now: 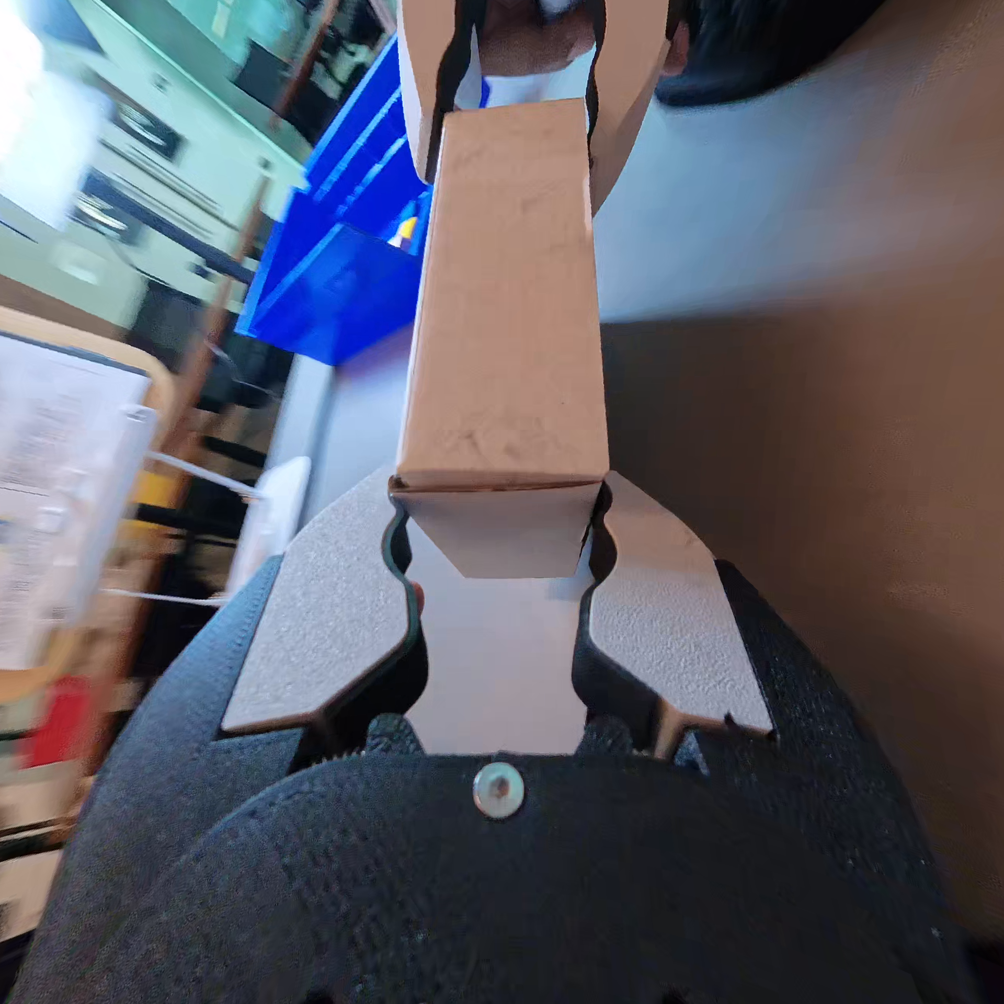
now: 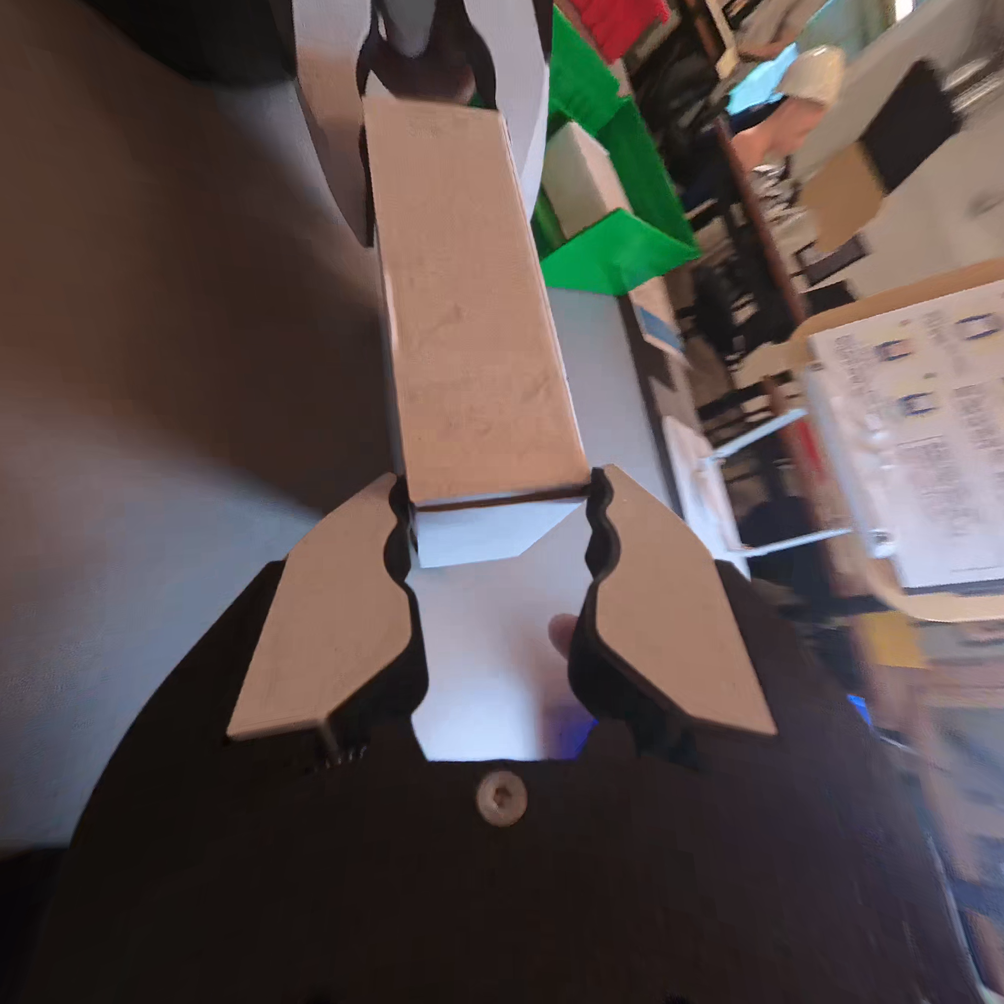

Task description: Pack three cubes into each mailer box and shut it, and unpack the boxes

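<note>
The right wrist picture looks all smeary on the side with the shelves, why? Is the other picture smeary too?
Right wrist view: the room behind, with the green bin, is streaked with motion blur, while the mailer box held by the right gripper stays fairly sharp. Left wrist view: the same, the blue bin side is smeared and the left gripper is crisp, with bright glare top left.

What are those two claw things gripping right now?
Left gripper: closed on one end of the long brown cardboard mailer box.
Right gripper: closed on its other end.
</note>
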Demonstrator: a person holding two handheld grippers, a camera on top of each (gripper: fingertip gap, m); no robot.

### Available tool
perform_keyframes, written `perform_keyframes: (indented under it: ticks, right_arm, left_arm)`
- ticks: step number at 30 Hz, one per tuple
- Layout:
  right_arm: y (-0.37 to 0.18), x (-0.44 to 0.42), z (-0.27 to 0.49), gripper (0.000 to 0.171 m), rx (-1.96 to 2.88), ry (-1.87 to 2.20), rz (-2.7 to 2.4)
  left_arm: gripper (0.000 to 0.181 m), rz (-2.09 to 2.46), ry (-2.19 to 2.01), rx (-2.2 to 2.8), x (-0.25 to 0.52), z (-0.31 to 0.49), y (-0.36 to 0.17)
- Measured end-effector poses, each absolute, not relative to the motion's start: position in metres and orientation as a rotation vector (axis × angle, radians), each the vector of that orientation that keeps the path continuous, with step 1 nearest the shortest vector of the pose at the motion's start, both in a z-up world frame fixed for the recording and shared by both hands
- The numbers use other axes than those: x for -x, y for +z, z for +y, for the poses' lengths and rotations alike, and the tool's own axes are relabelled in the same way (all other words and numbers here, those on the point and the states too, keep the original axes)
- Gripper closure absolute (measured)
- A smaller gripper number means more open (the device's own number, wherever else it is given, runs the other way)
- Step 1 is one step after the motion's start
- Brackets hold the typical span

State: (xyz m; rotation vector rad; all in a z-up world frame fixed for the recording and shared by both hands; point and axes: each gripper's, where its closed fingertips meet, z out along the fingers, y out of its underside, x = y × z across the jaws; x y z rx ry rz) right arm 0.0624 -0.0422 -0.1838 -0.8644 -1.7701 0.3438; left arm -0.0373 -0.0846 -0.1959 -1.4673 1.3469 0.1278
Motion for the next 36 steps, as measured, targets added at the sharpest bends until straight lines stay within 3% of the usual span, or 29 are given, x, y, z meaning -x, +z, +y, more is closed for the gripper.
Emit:
perform_keyframes:
  ticks: [5,11,15,20,23,32,36]
  right_arm:
    - [-0.2,-0.064,-0.022,0.109,0.778,0.03,-1.697]
    - [-0.198,-0.06,-0.025,0.096,0.966,-0.024,-1.727]
    - [-0.175,-0.037,-0.029,0.09,0.867,-0.281,-1.698]
    - [-0.171,-0.022,-0.011,0.108,0.802,-0.512,-1.755]
    - [-0.161,-0.023,0.006,0.109,0.853,-0.506,-1.746]
    - [-0.087,-0.11,0.157,0.109,0.951,-0.843,-1.6]
    - [-0.098,-0.163,0.253,0.109,1.081,-1.006,-1.611]
  left_arm:
    - [0.117,1.404,0.545,1.283,0.041,-0.073,-0.198]
    - [0.117,1.369,0.602,1.31,0.049,-0.062,-0.192]
    - [0.117,1.419,0.684,1.24,0.039,-0.053,-0.183]
    - [0.117,1.421,0.779,1.161,0.028,-0.037,-0.162]
    - [0.114,1.238,0.666,1.287,0.036,-0.022,-0.15]
    - [0.117,0.862,0.201,1.559,0.081,-0.028,-0.137]
    - [0.119,0.854,0.195,1.58,0.084,-0.034,-0.145]
